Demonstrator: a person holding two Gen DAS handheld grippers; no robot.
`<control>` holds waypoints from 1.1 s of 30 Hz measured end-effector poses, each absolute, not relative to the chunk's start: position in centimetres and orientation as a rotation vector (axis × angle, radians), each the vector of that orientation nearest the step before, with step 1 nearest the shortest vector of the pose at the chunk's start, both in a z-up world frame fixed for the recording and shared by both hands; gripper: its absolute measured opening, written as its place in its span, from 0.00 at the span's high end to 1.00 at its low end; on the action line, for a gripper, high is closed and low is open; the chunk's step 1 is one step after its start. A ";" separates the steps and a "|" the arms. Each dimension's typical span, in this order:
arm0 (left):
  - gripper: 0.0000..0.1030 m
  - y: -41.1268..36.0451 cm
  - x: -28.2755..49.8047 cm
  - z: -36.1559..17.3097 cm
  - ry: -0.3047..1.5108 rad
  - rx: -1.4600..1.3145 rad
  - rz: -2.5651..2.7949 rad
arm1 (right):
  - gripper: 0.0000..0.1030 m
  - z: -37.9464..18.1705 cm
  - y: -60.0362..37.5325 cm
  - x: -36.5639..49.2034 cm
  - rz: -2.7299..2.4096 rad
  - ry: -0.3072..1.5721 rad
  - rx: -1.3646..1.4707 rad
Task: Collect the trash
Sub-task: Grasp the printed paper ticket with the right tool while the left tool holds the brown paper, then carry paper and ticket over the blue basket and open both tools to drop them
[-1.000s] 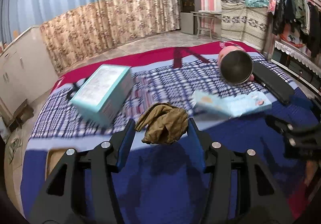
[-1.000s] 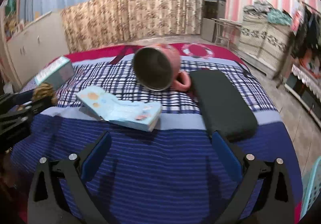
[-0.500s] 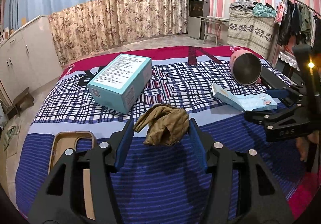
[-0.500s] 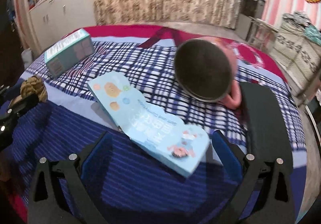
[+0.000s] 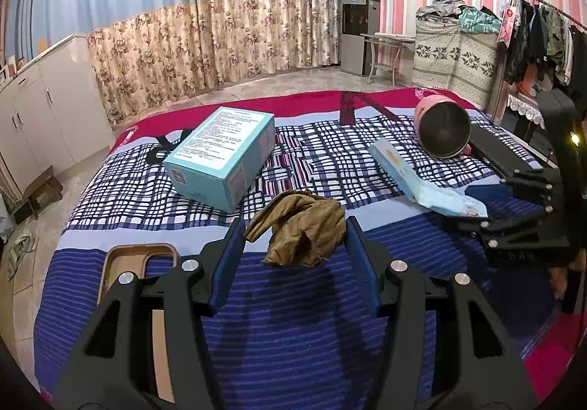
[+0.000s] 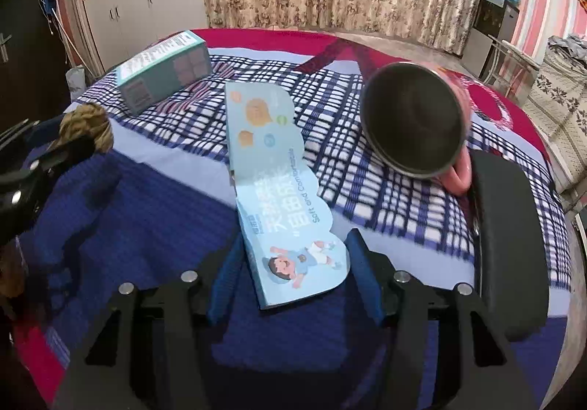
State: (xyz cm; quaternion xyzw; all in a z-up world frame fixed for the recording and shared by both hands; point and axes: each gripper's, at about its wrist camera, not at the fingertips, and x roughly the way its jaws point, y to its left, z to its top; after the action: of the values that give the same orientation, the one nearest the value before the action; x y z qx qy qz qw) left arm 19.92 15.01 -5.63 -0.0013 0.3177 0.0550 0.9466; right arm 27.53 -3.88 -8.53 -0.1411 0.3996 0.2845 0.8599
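My left gripper [image 5: 294, 222] is shut on a crumpled brown paper wad [image 5: 299, 230], held just above the blue striped blanket [image 5: 293, 318]. The same wad [image 6: 88, 125] shows at the far left of the right wrist view, in the left gripper's black fingers [image 6: 55, 156]. A light blue printed pack [image 6: 279, 189] lies flat on the blanket. Its near end sits between the blue pads of my right gripper [image 6: 296, 239]. Those jaws are closing and stand close beside the pack's edges. In the left wrist view the right gripper [image 5: 488, 215] reaches the pack [image 5: 422, 186] from the right.
A teal carton [image 5: 220, 156] stands on the plaid part of the bed. A pink mug [image 6: 414, 120] lies on its side beside a flat black case [image 6: 510, 245]. A wooden tray [image 5: 124, 257] sits at the bed's near left corner. Cabinets and curtains line the far walls.
The right gripper has come in over the blue pack, rolled, and narrowed its jaws around the pack's near end. The left gripper keeps the brown wad in about the same place.
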 end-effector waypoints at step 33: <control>0.47 9.6 19.0 -2.9 0.621 0.074 0.057 | 0.17 -7.7 -12.1 24.3 0.313 0.722 -0.099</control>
State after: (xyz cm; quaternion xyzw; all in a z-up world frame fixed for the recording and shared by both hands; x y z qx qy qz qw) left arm 18.95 9.62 -2.85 0.0366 0.3052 0.0281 0.9512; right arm 24.28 -12.13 -7.69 -0.0481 0.3516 0.1525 0.9224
